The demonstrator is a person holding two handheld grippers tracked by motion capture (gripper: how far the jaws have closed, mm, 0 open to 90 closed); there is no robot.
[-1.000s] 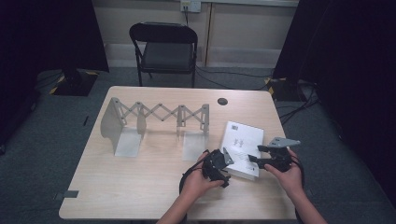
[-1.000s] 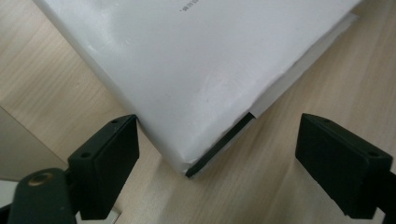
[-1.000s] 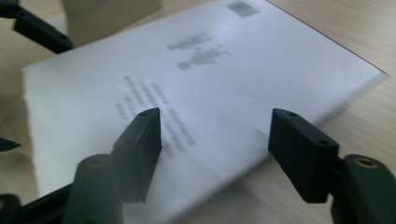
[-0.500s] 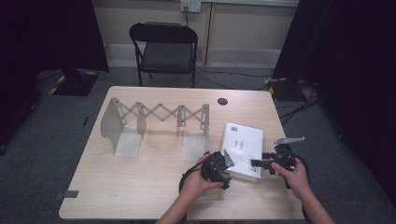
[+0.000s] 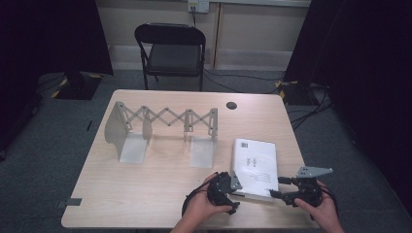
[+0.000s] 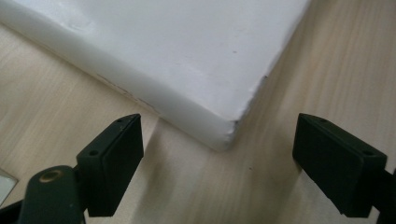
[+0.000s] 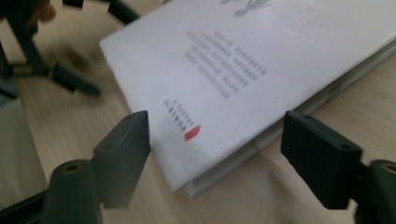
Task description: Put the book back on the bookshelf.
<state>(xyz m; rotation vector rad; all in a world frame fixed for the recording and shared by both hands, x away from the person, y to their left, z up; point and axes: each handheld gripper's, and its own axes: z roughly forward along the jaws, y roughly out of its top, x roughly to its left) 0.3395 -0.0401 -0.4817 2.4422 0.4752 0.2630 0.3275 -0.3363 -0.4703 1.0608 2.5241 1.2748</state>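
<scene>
A white book (image 5: pixel 254 165) lies flat on the wooden table (image 5: pixel 145 194), near the front right. My left gripper (image 5: pixel 232 187) sits at the book's near left corner with its jaws open. In the left gripper view that corner (image 6: pixel 187 46) lies just ahead of the open left gripper (image 6: pixel 219 135), untouched. My right gripper (image 5: pixel 279 187) is at the near right corner, also open. In the right gripper view the right gripper (image 7: pixel 217 123) straddles the book's printed cover (image 7: pixel 261 56) without closing on it.
A grey metal expanding book rack (image 5: pixel 160 131) stands on the left half of the table. A small black round disc (image 5: pixel 231 105) sits near the far edge. A black folding chair (image 5: pixel 172 48) stands behind the table. Cables trail from both grippers.
My right gripper has drawn back along the book's right side toward the near corner. The left gripper and the book have stayed about where they were.
</scene>
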